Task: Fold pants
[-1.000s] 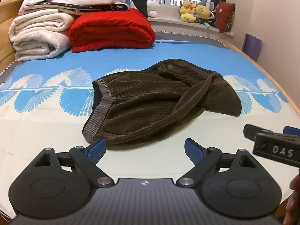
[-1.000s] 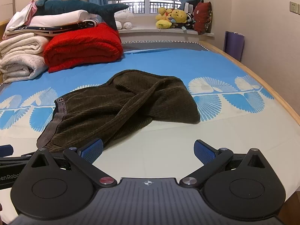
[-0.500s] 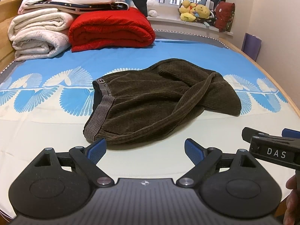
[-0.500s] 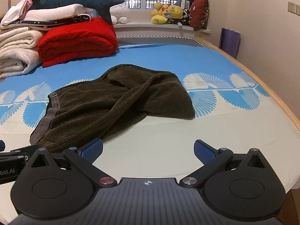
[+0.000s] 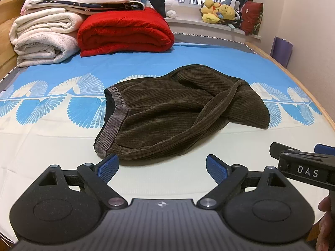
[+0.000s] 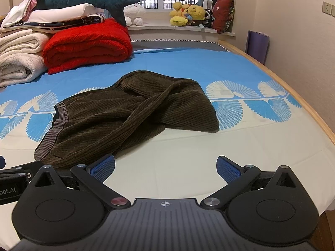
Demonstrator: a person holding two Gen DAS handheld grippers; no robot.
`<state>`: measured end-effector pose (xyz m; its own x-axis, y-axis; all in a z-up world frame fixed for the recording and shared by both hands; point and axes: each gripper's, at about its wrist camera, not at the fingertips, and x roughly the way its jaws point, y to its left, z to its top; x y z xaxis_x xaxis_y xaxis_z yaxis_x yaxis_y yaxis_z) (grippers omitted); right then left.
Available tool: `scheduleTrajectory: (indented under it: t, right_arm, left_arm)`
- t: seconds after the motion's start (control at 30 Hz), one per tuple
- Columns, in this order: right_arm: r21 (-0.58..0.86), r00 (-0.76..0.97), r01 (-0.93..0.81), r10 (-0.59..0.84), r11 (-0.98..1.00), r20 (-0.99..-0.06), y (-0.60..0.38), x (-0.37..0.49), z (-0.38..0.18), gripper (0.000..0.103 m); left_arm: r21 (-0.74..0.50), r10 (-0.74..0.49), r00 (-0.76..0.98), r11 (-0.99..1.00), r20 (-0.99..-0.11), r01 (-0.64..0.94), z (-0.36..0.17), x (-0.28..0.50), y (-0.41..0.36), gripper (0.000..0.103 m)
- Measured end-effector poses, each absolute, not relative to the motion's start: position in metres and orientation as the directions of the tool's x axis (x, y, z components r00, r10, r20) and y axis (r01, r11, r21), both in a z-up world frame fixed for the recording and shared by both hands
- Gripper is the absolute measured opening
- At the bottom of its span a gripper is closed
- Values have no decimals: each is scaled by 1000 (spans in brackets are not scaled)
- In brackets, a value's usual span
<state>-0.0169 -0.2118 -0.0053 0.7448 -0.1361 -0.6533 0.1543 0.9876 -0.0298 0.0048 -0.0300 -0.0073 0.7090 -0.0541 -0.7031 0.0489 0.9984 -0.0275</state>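
Dark brown corduroy pants (image 5: 175,113) lie crumpled on the bed, their grey waistband (image 5: 111,129) at the left and the legs bunched to the right. My left gripper (image 5: 162,166) hovers open just in front of the waistband corner, empty. In the right wrist view the same pants (image 6: 129,117) spread ahead and to the left. My right gripper (image 6: 165,167) is open over bare sheet near the pants' front edge, holding nothing. The right gripper's body (image 5: 303,167) shows at the right edge of the left wrist view.
The bed sheet (image 5: 209,62) is blue with white fan prints and cream near me. Folded white blankets (image 5: 41,39), a red quilt (image 5: 125,33) and a plush shark (image 6: 83,0) are stacked at the head. Soft toys (image 6: 188,13) line the windowsill. A wooden bed rail (image 6: 293,96) runs along the right.
Both grippers have drifted slightly nearer the pants; the right wrist view has crept forward and left. The pants have not moved, and both grippers stay open.
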Motion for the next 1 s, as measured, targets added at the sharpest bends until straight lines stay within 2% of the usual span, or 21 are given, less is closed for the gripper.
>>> scheduleTrajectory:
  t: [0.27, 0.4, 0.47, 0.53, 0.57, 0.63, 0.7, 0.77, 0.8, 0.87, 0.97, 1.0]
  right_arm:
    - [-21, 741, 153, -129, 988, -659, -212, -16, -6, 102]
    - [35, 740, 170, -104, 985, -665, -217, -17, -5, 102]
    - [70, 747, 173, -85, 982, -659, -222, -18, -3, 102]
    - [102, 756, 179, -71, 979, -651, -227, -17, -2, 102]
    - [121, 761, 184, -64, 975, -646, -230, -16, -1, 102]
    - [164, 763, 194, -44, 967, -645, -238, -13, -1, 102]
    - [221, 749, 198, -3, 955, -662, -245, -7, -2, 100]
    - [267, 732, 204, 35, 942, -680, -254, 1, -5, 87]
    - [275, 729, 211, 37, 938, -684, -259, 6, -5, 85]
    - [286, 738, 220, 33, 933, -674, -268, 15, -4, 74]
    - [330, 772, 242, 25, 912, -636, -288, 31, -1, 62]
    - [343, 777, 253, 21, 904, -629, -295, 38, -2, 61]
  left_arm:
    - [-23, -54, 709, 998, -703, 53, -8, 5, -31, 93]
    - [-16, -66, 722, 997, -689, 75, -5, 3, -32, 93]
    - [4, -67, 735, 995, -675, 95, -2, 1, -34, 82]
    - [29, -67, 742, 993, -667, 116, 0, 1, -35, 62]
    - [20, -79, 735, 992, -673, 125, 0, 3, -33, 58]
    - [-59, -150, 682, 986, -715, 155, 0, 17, -26, 38]
    - [-108, -197, 632, 978, -749, 176, 4, 40, -18, 28]
    - [-83, -188, 631, 978, -752, 192, 13, 67, -10, 28]
    - [-75, -188, 639, 977, -746, 199, 18, 80, -5, 27]
    - [-81, -187, 663, 979, -725, 187, 21, 110, 13, 27]
    - [-103, -142, 688, 990, -712, 98, -4, 151, 52, 27]
    - [-125, -129, 659, 991, -741, 54, -22, 162, 67, 25]
